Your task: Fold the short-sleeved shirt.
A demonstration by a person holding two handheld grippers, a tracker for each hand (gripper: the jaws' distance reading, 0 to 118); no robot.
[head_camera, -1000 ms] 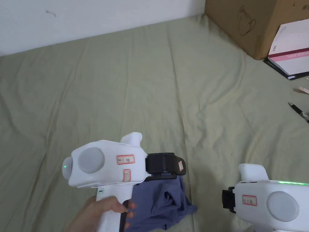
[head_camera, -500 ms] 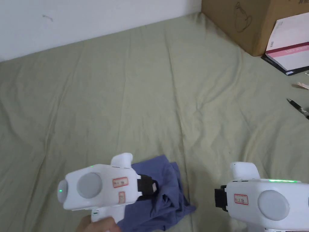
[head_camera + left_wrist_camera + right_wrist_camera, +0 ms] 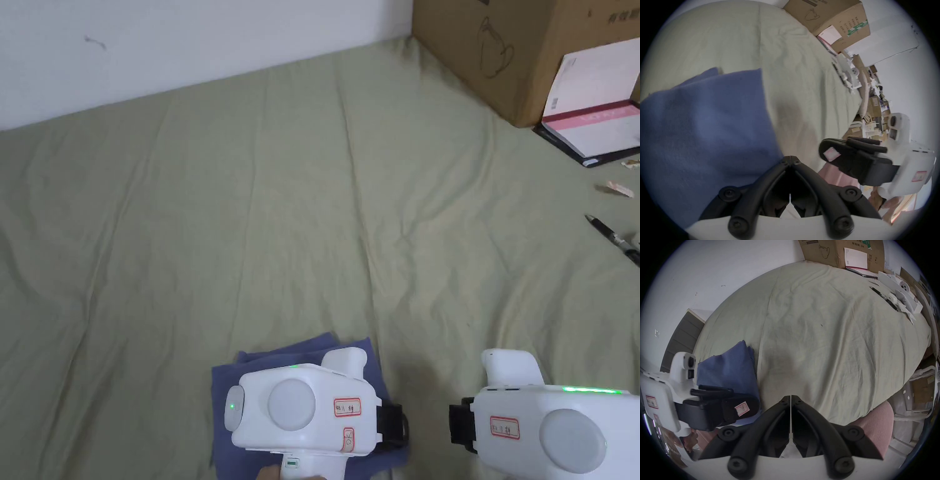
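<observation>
Both tongs pressed together, empty | left tongs (image 3: 790, 160) | right tongs (image 3: 791, 398) | shirt (image 3: 275, 365) folded | box (image 3: 500, 56) print unreadable

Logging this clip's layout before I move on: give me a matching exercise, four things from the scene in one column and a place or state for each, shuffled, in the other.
Things:
1. blue shirt
2. cardboard box
3. pen
4. left tongs

Places or states:
A. lying on the green sheet near its right edge
B. standing at the far right corner, by the wall
C. shut, with nothing between the jaws
D. folded into a compact bundle at the near edge of the sheet

Pairs: 1-D, 2-B, 3-A, 4-C
</observation>
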